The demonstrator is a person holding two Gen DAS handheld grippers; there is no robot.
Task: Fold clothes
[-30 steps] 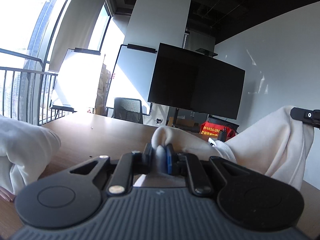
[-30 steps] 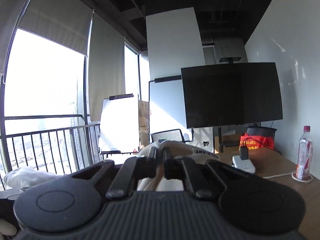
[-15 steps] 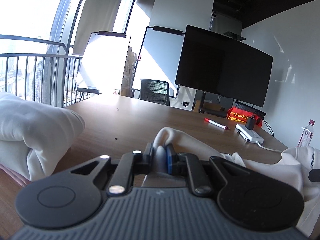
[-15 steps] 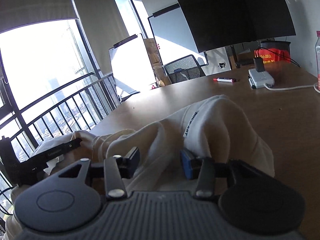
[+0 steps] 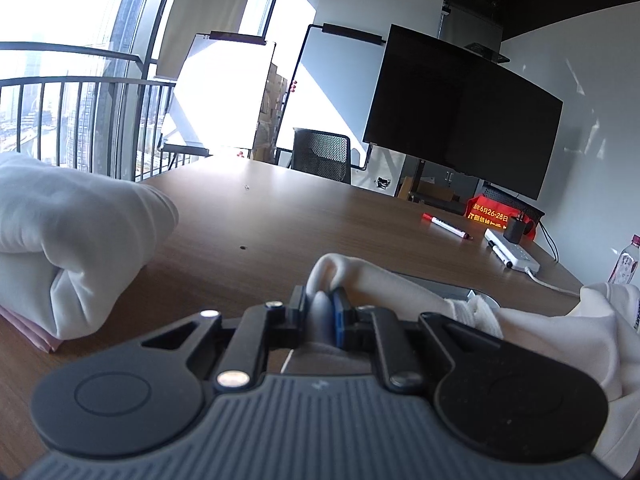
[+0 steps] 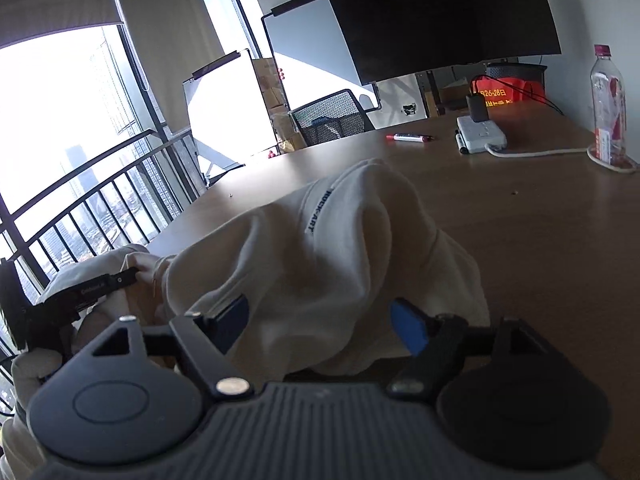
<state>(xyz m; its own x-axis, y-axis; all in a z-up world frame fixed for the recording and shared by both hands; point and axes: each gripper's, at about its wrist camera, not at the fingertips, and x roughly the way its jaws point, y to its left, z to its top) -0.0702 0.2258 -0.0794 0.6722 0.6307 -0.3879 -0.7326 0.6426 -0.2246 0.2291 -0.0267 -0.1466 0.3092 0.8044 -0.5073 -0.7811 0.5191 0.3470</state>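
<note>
A cream sweatshirt point(image 6: 352, 232) with a small printed label lies heaped on the wooden table point(image 6: 520, 240). My right gripper point(image 6: 320, 316) stands low behind the heap. Its jaws are opening wide, the cloth bulges between them, and the blue pads point(image 6: 408, 322) do not press on it. My left gripper point(image 5: 322, 312) is shut on a thin fold of the same sweatshirt point(image 5: 560, 332), which trails off to the right. In the right wrist view the left gripper point(image 6: 134, 276) shows at the left edge, pinching the cloth.
A folded white pile point(image 5: 68, 232) sits on a pink item point(image 5: 36, 330) at the table's left. Farther back lie a red-capped marker point(image 5: 446, 226), a white power strip point(image 5: 512, 254) with its cable, and a water bottle point(image 6: 608, 108). A mesh chair point(image 5: 320, 156) stands behind the table.
Both grippers have tipped down toward the table, and the sweatshirt, held up before, has come to rest on it. The right jaws went from shut on the cloth to wide apart.
</note>
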